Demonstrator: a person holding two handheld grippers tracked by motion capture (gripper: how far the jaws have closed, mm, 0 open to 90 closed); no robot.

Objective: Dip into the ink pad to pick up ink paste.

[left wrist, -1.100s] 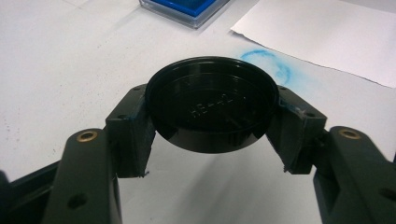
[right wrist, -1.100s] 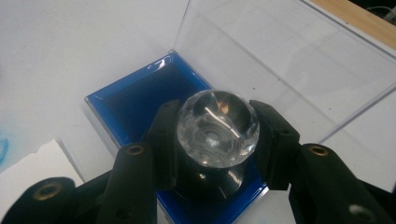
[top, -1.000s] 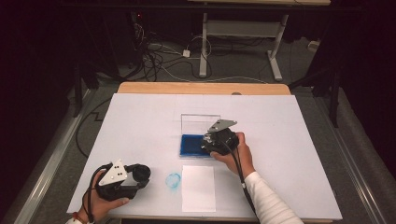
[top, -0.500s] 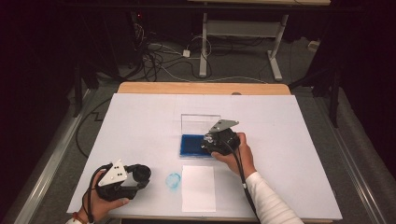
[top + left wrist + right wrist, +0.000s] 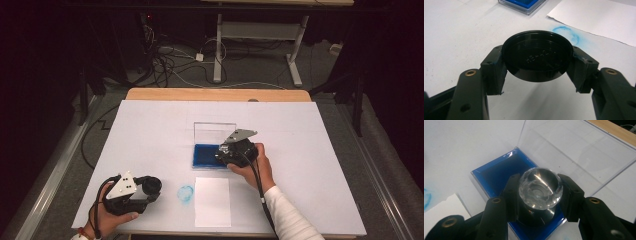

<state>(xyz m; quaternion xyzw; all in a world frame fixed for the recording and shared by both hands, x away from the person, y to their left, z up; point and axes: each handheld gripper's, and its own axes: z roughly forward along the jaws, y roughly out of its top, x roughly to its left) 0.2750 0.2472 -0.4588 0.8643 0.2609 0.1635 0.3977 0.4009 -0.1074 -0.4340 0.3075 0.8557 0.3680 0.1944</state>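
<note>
Nothing shifts between a second ago and now: both hands hold still, the right gripper (image 5: 231, 153) keeping its fingers clamped on a stamp with a clear knob (image 5: 540, 188), pressed into the blue ink pad (image 5: 205, 156) at mid-worktop (image 5: 150, 125), so inking looks to be under way, the sheet of paper (image 5: 212, 201) still blank. The high view gives the layout, with the left gripper (image 5: 145, 187) parked near the front edge beside a blue ring mark (image 5: 185, 193). The left gripper view reveals its fingers gripping a round black cap (image 5: 537, 59), while the right gripper view shows the case's clear lid (image 5: 579, 152) standing open behind the knob.
</note>
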